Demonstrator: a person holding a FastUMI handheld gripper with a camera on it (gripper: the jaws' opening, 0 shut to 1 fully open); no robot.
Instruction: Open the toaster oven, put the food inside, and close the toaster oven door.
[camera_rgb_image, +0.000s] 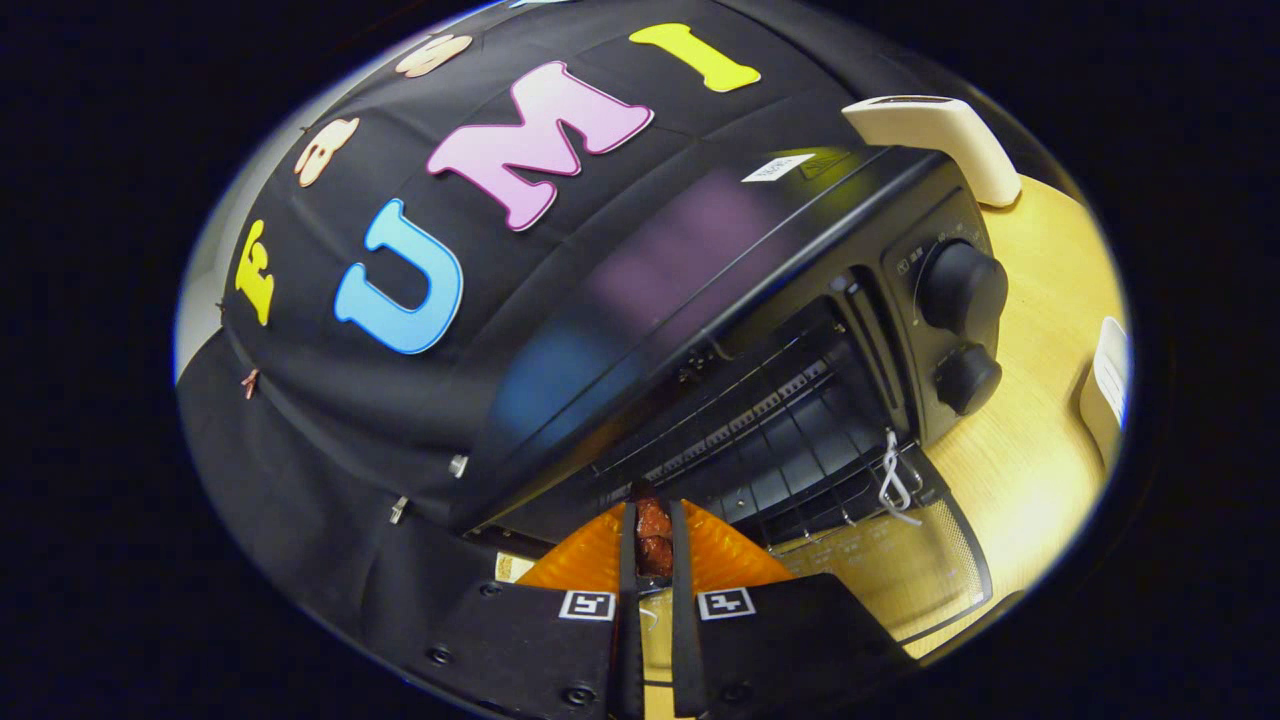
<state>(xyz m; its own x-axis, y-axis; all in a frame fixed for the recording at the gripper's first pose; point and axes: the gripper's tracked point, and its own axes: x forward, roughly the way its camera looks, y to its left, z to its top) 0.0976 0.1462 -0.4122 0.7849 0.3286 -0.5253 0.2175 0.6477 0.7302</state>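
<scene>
Gripper (654, 545) pinches a reddish-brown food piece (653, 538) between both fingers. Toaster oven (760, 330) just ahead, door (900, 575) dropped open, wire rack (770, 450) exposed beyond the fingertips. Oven sits on wooden bench (1030, 450).

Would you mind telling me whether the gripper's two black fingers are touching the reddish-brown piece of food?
Touching. The gripper view shows the reddish-brown piece of food pinched between both black fingers of the gripper, no gap either side, just ahead of the black toaster oven's open door.

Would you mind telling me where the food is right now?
In the gripper view, the reddish food sits clamped between the gripper fingers, just in front of the open toaster oven and above its lowered door.
</scene>
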